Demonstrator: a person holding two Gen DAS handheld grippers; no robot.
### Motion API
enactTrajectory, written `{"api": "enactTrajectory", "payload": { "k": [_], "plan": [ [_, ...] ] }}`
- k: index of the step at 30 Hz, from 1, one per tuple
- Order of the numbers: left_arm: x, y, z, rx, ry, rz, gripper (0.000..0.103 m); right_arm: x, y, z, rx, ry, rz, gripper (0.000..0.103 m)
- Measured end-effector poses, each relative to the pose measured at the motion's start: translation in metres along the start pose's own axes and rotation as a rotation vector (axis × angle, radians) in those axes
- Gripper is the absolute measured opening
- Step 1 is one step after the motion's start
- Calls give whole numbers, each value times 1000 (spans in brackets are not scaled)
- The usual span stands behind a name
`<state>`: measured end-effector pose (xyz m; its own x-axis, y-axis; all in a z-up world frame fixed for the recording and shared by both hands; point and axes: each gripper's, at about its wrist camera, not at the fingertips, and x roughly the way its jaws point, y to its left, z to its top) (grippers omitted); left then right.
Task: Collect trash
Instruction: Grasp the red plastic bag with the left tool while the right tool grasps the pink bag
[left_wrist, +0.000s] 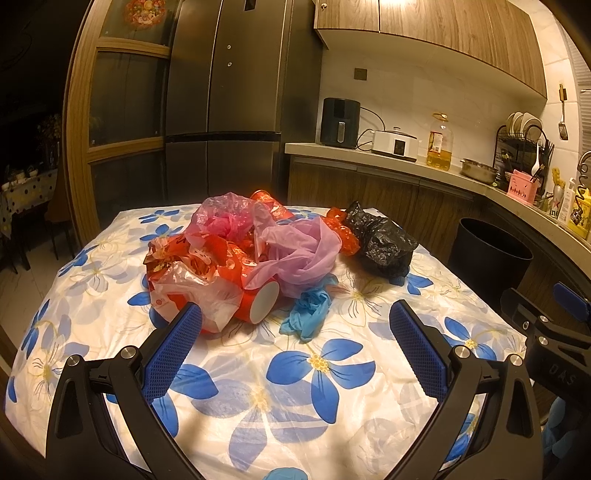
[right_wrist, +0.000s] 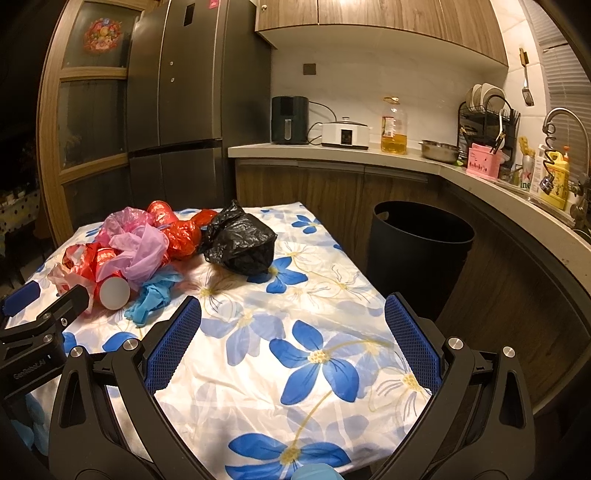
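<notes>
A heap of trash lies on the flowered tablecloth (left_wrist: 314, 406): red printed wrappers (left_wrist: 192, 258), a pink bag (left_wrist: 221, 218), a lilac plastic bag (left_wrist: 299, 251), a red cup (left_wrist: 262, 302) on its side, a blue glove (left_wrist: 308, 314) and a black bag (left_wrist: 384, 243). My left gripper (left_wrist: 295, 317) is open just short of the cup and glove, holding nothing. My right gripper (right_wrist: 291, 314) is open over bare cloth, right of the glove (right_wrist: 153, 295) and in front of the black bag (right_wrist: 240, 240). A black bin (right_wrist: 417, 251) stands beyond the table's right edge.
A dark fridge (left_wrist: 221, 96) stands behind the table. The L-shaped counter (right_wrist: 369, 151) carries an air fryer (right_wrist: 290, 120), a white cooker (right_wrist: 345, 134), an oil bottle (right_wrist: 393, 127), a steel bowl, a dish rack and a sink tap (right_wrist: 565, 122). The right gripper's body (left_wrist: 546, 325) shows in the left view.
</notes>
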<state>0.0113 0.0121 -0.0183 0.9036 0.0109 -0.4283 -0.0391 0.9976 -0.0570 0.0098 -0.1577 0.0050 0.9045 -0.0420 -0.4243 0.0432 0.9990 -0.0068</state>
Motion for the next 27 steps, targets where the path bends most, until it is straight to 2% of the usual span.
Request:
{"api": "enactTrajectory", "payload": {
  "k": [6,10,12,15,20,23,27],
  "plan": [
    [10,6,6,-2,-6,30,98,17,3,4,5,-8,31,98],
    [17,22,9,-37,-12,60,98,30,8,7,15,-13,80,98],
    [22,33,12,-62,-10,84,98,38,14,8,15,-14,119,94],
    [26,46,15,-90,-18,120,98,51,29,10,10,-6,171,83],
    [33,68,18,-117,-23,175,98,72,65,17,-7,-9,302,70],
    [37,78,19,-131,-18,188,97,83,83,22,2,-11,353,58],
    [41,86,21,-135,-18,197,97,102,101,26,27,17,417,52]
  ]
}}
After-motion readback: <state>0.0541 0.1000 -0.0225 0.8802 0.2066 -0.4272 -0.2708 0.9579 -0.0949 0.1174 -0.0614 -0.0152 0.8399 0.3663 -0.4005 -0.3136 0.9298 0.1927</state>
